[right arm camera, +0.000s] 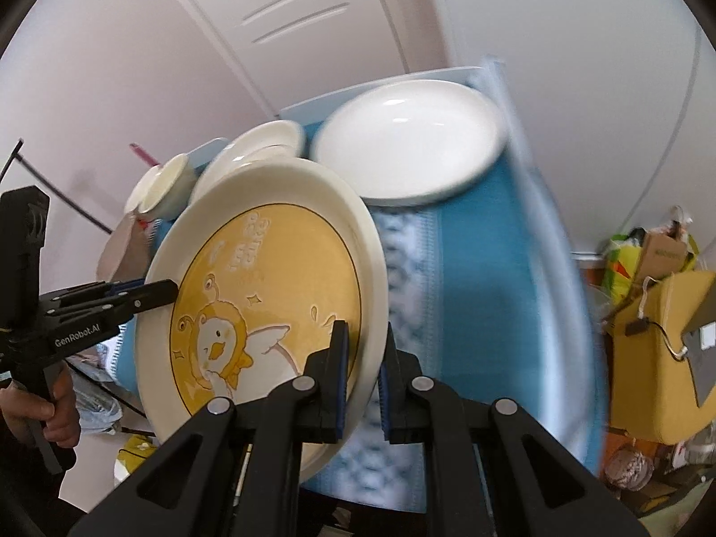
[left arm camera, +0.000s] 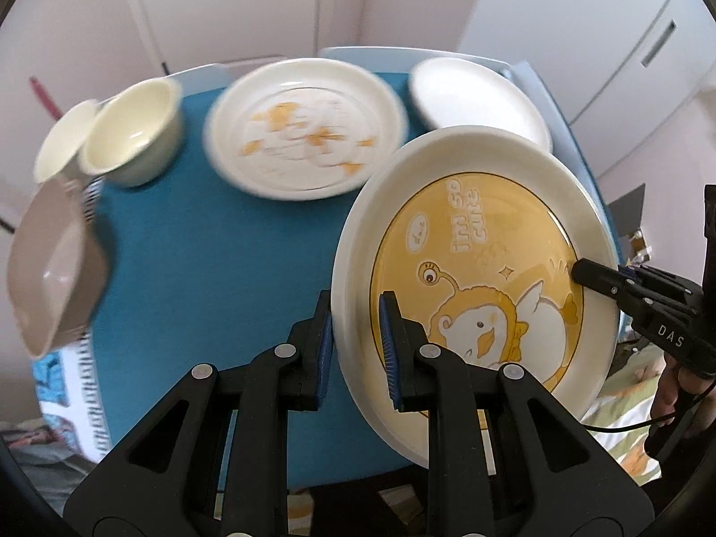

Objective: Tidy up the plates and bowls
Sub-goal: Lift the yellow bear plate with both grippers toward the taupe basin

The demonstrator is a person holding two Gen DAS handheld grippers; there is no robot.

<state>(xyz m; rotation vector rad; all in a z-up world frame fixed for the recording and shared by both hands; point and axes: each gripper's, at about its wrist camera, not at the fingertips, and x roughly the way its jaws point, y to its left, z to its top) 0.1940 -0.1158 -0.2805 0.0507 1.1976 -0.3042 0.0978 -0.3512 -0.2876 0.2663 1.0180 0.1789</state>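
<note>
Cartoon plate (left arm camera: 483, 268) is off the blue table (left arm camera: 201, 246), tilted, carried by both grippers. Judged step: carry it to a stack, prob. onto the patterned plate (left arm camera: 308, 127) at 11 o'clock or the plain white plate (left arm camera: 470, 94) at 12.

To do well: keep both hands in sync, level plate before lowering, clear bowls (left arm camera: 134, 134) at 10.

L gripper (left arm camera: 358, 349): nearly closed, pads pinching near rim. R gripper (right arm camera: 362, 380): clamped on opposite rim.

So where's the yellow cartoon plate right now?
The yellow cartoon plate is lifted off the blue table, tilted and clamped at opposite rims by the left gripper and right gripper, in front of the plain white plate.
</note>
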